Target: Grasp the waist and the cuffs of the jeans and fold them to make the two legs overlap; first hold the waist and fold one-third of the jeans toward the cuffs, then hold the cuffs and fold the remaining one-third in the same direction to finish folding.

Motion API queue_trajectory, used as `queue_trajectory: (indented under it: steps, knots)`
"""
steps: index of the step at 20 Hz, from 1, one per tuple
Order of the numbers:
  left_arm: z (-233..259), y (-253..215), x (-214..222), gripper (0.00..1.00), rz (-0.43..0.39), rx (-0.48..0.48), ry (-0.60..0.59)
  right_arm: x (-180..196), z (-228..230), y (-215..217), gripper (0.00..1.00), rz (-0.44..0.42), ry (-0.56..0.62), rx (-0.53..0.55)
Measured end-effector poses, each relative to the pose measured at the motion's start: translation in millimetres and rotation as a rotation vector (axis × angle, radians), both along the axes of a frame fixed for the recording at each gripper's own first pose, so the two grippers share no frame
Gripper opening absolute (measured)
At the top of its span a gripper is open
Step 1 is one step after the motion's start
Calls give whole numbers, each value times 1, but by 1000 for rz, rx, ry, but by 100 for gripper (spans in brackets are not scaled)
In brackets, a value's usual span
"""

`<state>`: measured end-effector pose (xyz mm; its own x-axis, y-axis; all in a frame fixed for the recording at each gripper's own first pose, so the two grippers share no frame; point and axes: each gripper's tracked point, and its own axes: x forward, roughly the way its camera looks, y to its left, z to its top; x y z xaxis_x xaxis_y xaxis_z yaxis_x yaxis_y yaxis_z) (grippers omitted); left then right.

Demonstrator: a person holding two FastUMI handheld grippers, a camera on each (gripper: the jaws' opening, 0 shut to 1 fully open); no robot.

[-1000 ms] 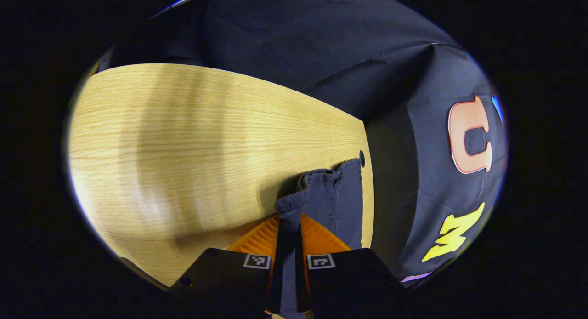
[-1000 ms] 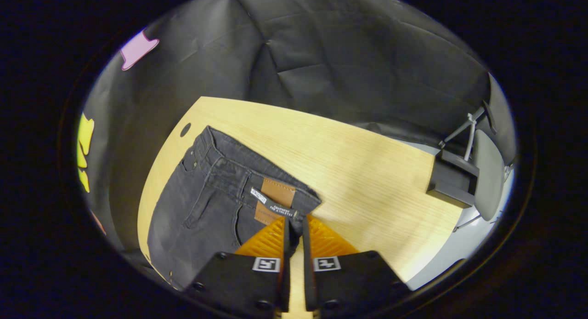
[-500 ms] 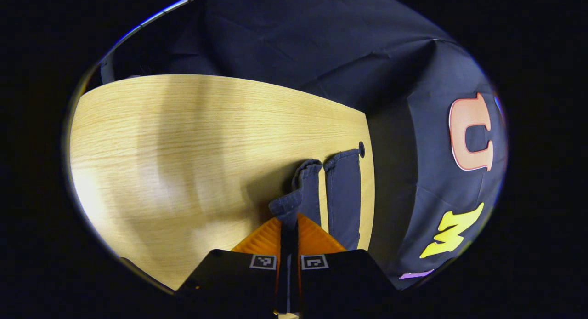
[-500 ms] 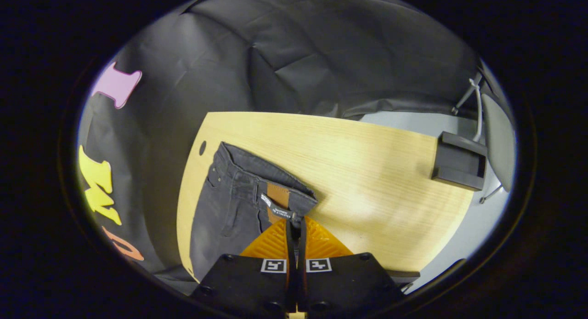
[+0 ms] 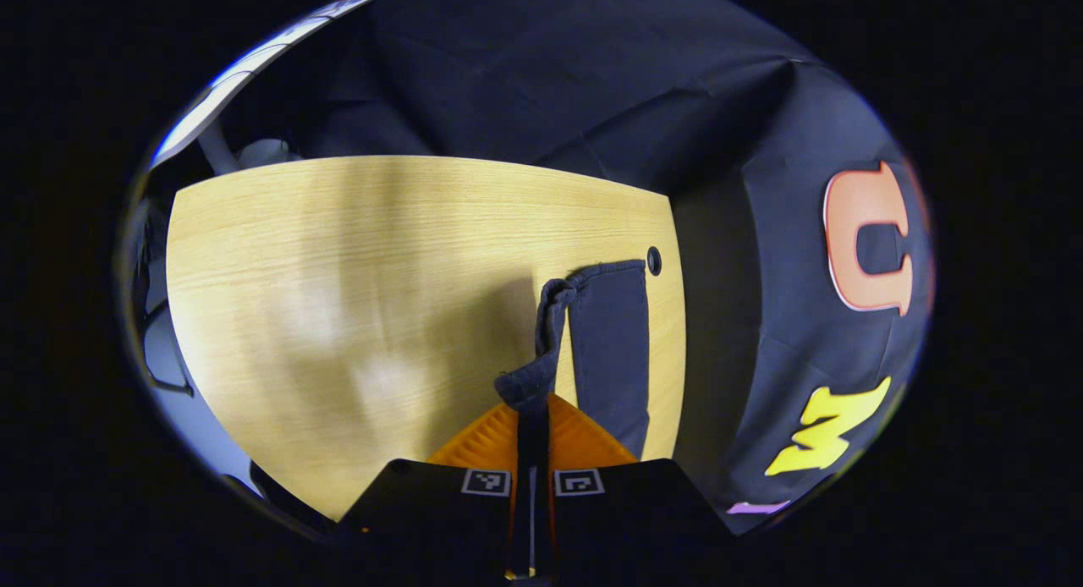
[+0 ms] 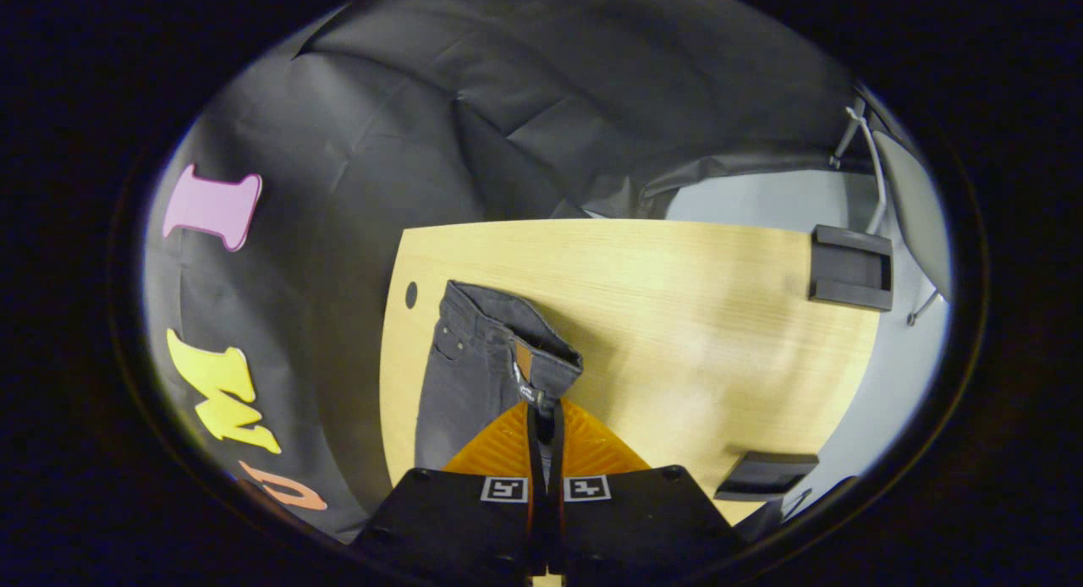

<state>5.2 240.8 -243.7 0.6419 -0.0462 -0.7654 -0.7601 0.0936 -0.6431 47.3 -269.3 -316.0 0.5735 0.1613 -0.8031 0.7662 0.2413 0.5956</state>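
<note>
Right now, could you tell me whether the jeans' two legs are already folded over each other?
Not yet: the left gripper lifts one cuff beside the other leg, lying flat on the table.

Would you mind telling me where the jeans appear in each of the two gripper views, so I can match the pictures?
Left gripper view: the jeans show their cuff end just right of centre, near the table's right edge, a cuff pinched in the left tongs.
Right gripper view: the jeans show their waist left of centre, pinched in the right tongs.
Shared landmark: the round hole in the tabletop beside the jeans.
</note>
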Motion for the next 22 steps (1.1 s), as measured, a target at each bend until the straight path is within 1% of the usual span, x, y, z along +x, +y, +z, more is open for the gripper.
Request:
queue_trajectory:
  steps: [2, 6, 9, 12, 15, 18, 20, 22]
  knots:
    - [5, 1, 10, 5, 26, -38, 29, 14, 12, 2, 1, 2, 1, 23]
    - [10, 12, 40, 5, 48, -59, 82, 54, 35, 4, 1, 10, -16, 54]
    - [15, 17, 73, 5, 94, -123, 109, 88, 45, 9, 1, 16, -26, 84]
    - [8, 23, 101, 5, 102, -127, 162, 123, 47, 12, 1, 33, -31, 76]
    - [-1, 26, 127, 5, 117, -129, 203, 166, 42, 17, 1, 61, -30, 48]
    - [-21, 30, 148, 5, 110, -113, 250, 207, 22, 24, 1, 83, -18, 29]
    - [-32, 31, 164, 5, 107, -124, 264, 226, 7, 29, 1, 93, -8, 31]
    - [-43, 29, 179, 5, 78, -121, 275, 240, -6, 32, 1, 98, -5, 28]
